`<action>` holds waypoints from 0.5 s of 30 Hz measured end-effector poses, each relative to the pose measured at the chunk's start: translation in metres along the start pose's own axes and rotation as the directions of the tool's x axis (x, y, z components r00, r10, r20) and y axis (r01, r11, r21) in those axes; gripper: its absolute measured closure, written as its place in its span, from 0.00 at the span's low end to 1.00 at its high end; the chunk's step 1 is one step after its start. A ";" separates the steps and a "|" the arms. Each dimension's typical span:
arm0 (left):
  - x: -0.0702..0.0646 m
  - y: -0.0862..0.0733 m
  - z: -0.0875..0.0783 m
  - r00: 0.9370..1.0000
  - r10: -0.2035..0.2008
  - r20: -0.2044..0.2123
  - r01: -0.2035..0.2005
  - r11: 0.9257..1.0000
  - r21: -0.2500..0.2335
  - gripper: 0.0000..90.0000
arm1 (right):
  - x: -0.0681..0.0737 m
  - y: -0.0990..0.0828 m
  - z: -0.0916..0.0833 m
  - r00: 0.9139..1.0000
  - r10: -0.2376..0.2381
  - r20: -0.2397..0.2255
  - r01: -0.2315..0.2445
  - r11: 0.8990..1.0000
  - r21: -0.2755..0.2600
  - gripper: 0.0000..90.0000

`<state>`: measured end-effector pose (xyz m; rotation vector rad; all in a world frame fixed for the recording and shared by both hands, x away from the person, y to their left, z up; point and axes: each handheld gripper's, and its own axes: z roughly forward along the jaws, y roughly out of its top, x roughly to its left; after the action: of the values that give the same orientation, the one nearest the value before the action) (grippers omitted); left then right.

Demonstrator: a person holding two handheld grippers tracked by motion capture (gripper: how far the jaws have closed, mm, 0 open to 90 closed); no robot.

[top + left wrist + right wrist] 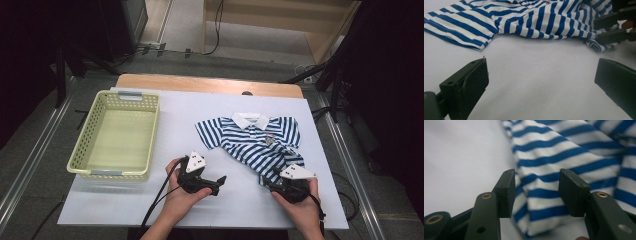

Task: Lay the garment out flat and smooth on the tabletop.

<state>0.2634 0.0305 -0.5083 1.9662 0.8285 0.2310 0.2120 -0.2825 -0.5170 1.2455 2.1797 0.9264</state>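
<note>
Both hands low near the desk's front edge: left gripper [218, 183] jaws spread wide, right gripper [536, 192] jaws partly apart, not clamping anything.

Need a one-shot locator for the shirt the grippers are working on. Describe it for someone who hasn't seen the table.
On the white table top, look right of the pale green basket. The shirt lies flat there, collar away from the person, its near hem by the right gripper. It is the only fabric item: a small polo with blue and white stripes and a plain white collar.
</note>
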 end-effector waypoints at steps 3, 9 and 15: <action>0.000 0.000 0.000 1.000 0.002 -0.001 -0.002 1.000 0.000 0.00 | -0.005 -0.001 0.001 1.000 0.011 0.008 -0.011 1.000 0.008 0.81; -0.001 0.000 0.000 1.000 0.006 0.004 -0.006 1.000 0.002 0.00 | 0.001 0.013 -0.004 0.998 -0.008 -0.055 0.006 0.999 -0.035 0.97; -0.002 0.000 0.001 1.000 0.013 0.003 -0.013 1.000 0.002 0.00 | 0.008 0.041 -0.036 0.970 0.011 -0.244 -0.060 0.979 -0.194 0.97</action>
<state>0.2624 0.0287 -0.5088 1.9738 0.8146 0.2345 0.2069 -0.2720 -0.4627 1.1276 2.1827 1.3393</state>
